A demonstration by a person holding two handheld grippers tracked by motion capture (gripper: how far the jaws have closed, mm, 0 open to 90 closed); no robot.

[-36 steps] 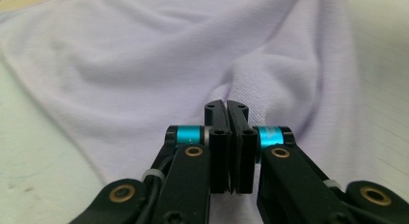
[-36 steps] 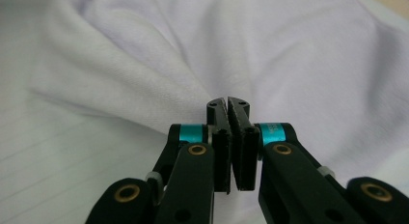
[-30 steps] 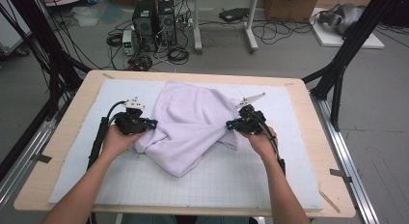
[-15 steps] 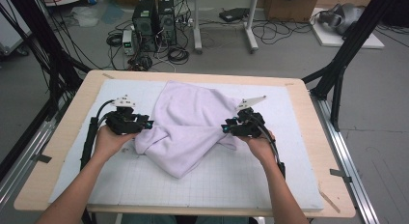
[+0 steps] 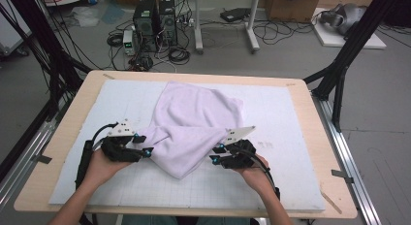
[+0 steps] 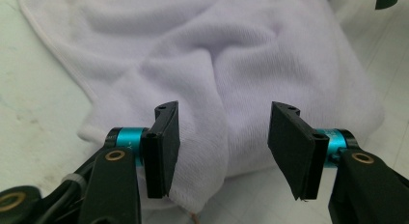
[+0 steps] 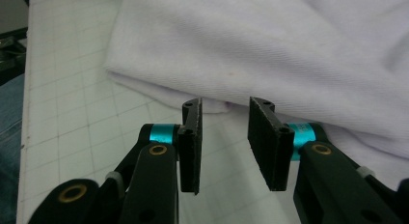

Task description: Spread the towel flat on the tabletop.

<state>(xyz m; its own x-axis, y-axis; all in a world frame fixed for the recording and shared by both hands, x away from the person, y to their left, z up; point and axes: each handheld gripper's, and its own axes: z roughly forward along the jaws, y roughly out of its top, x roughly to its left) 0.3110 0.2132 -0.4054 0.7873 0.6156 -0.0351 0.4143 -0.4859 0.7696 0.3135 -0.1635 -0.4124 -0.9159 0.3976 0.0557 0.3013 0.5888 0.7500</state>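
Note:
A pale lavender towel lies folded to a point on the white grid mat. My left gripper sits at the towel's left flap and my right gripper at its right flap. In the left gripper view the gripper is open, its jaws having just opened. The towel lies under and beyond the pads, which do not press on it. In the right gripper view the gripper is open by a narrower gap, having opened within the last second. The towel's folded edge lies just past its tips, and nothing is between them.
The mat covers a wooden table. Black frame posts stand at the table's left and right corners. Computer towers and cables lie on the floor beyond the far edge.
Both grippers have let go of the towel's side flaps, opened, and drawn back toward the person. The towel has stayed folded on the mat.

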